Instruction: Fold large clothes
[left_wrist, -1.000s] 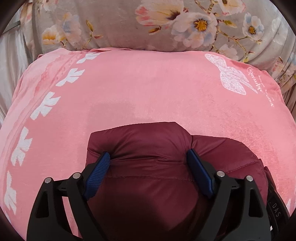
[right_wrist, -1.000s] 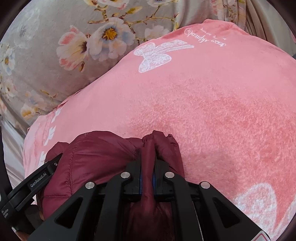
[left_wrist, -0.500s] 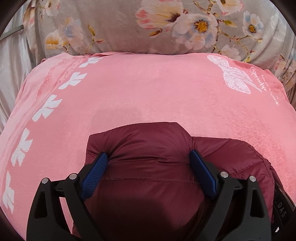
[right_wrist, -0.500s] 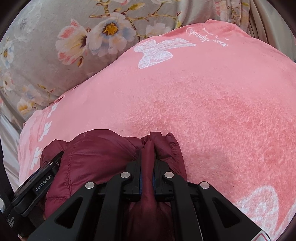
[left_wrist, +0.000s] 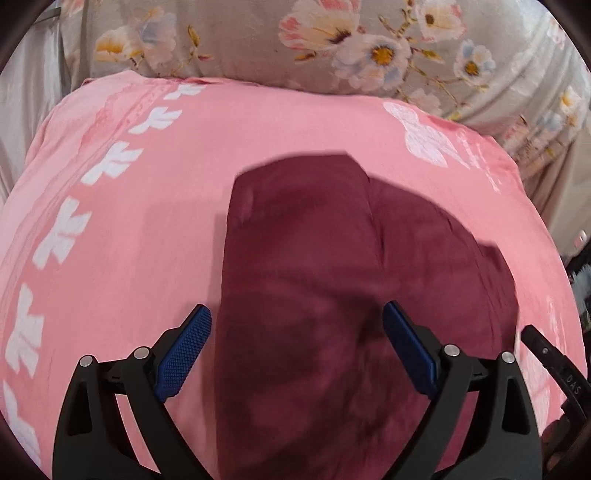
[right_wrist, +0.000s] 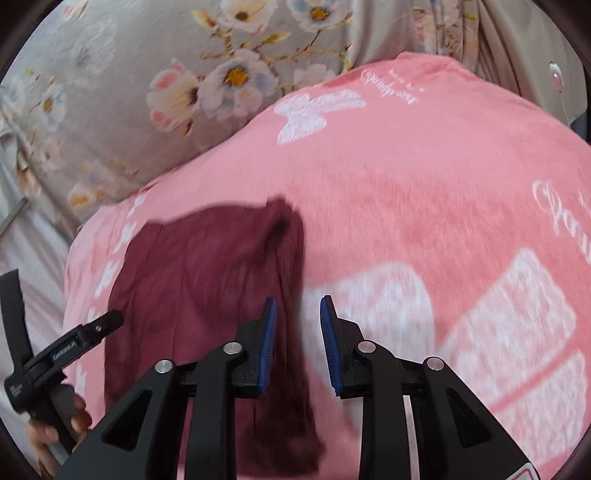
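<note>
A dark maroon puffy jacket lies folded into a compact bundle on a pink blanket. My left gripper hangs just above its near part, jaws wide and still opening. The blue pads do not press on the cloth. In the right wrist view the jacket sits ahead and to the left. My right gripper is opening over the jacket's right edge, with nothing pinched between its pads. The left gripper's body and a hand show at the left edge.
The pink blanket carries white bow prints and script. Beyond it lies a grey floral bed sheet, bunched up at the back. Pale plain fabric lies to the left. The right gripper's tip pokes in at the right edge.
The right gripper has let go of the jacket fold it pinched and opened. The left jaws widened off the jacket. Both grippers drew back, so the jacket lies farther ahead.
</note>
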